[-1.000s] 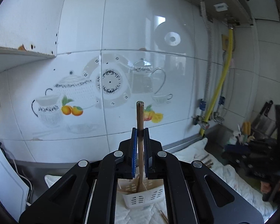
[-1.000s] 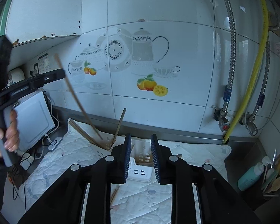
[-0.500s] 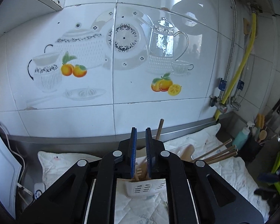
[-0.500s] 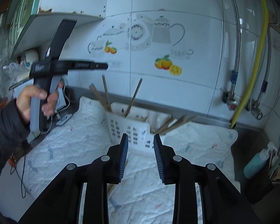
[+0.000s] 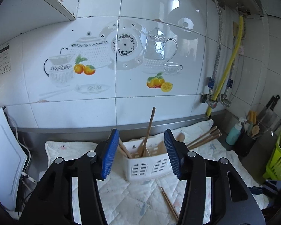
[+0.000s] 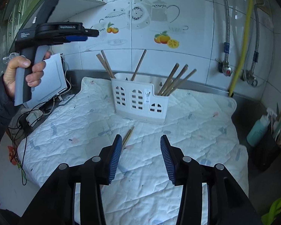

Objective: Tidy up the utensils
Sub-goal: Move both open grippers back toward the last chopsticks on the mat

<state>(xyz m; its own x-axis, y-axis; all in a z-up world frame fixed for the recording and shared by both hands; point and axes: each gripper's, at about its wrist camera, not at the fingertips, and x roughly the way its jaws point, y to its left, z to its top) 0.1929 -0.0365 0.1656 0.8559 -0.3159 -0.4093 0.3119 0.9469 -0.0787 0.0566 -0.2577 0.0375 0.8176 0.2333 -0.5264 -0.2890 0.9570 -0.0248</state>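
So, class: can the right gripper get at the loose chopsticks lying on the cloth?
Probably yes: the right gripper is open, the chopsticks lie just ahead of its left finger, nothing covering them.

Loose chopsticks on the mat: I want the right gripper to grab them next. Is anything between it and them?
Nothing visible. The chopsticks lie on bare quilted mat just ahead of the open right gripper, nearer than the white holder.

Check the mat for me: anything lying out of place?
Yes. A pair of chopsticks lies loose on the quilted mat in front of the white caddy, while the other chopsticks stand inside it. Both grippers are open and empty.
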